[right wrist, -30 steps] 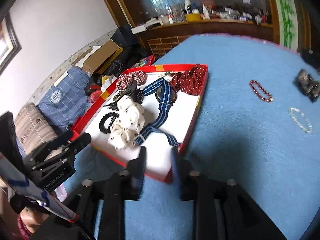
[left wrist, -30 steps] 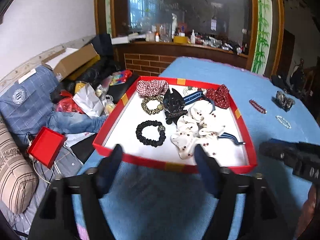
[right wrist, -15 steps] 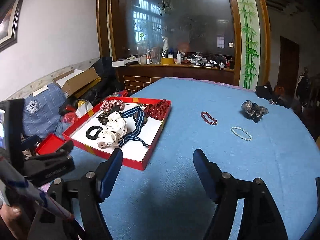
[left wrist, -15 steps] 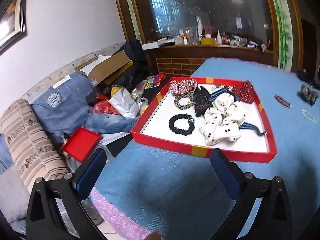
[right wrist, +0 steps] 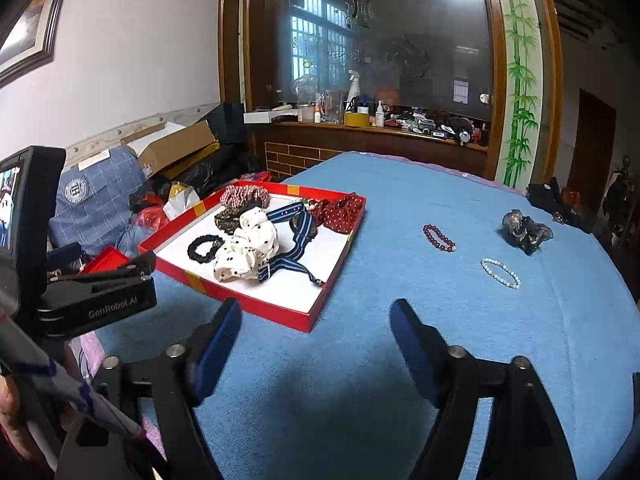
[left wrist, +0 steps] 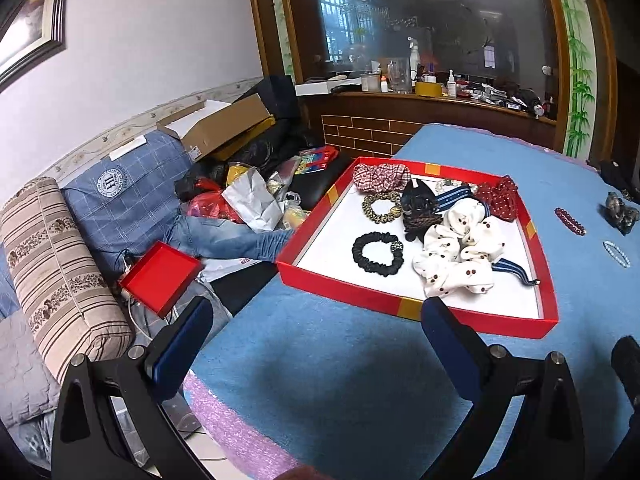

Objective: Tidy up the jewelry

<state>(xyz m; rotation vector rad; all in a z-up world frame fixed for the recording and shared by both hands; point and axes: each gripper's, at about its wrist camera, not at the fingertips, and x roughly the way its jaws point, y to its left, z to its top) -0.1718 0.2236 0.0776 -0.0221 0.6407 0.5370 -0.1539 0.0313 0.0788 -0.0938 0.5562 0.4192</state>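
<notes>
**Tray filled, 3 pieces left out on the cloth**

The shallow red cardboard tray with a white floor (right wrist: pixel 334 270) lies at the desk's left edge and serves as the collecting place: a black ruffled scrunchie (left wrist: pixel 378 253), a white dotted fabric scrunchie (left wrist: pixel 460 256), a navy striped ribbon band (right wrist: pixel 296 240), a dark red dotted scrunchie (right wrist: pixel 344 208) and others are heaped inside it. Out on the blue cloth-covered desk (right wrist: pixel 400 380), at about 2 o'clock from the tray in the right wrist view, a dark red bead bracelet (right wrist: pixel 439 237), a pale pearl bracelet (right wrist: pixel 501 273) and a grey gauzy scrunchie (right wrist: pixel 527 231) lie apart from each other, probably awaiting sorting.

The left tongs (left wrist: pixel 316 334) stand fully spread and empty, short of the tray's near wall. The right tongs (right wrist: pixel 316 330) are opening, nothing between them, aimed between tray and bracelets, likely readying a pick.
</notes>
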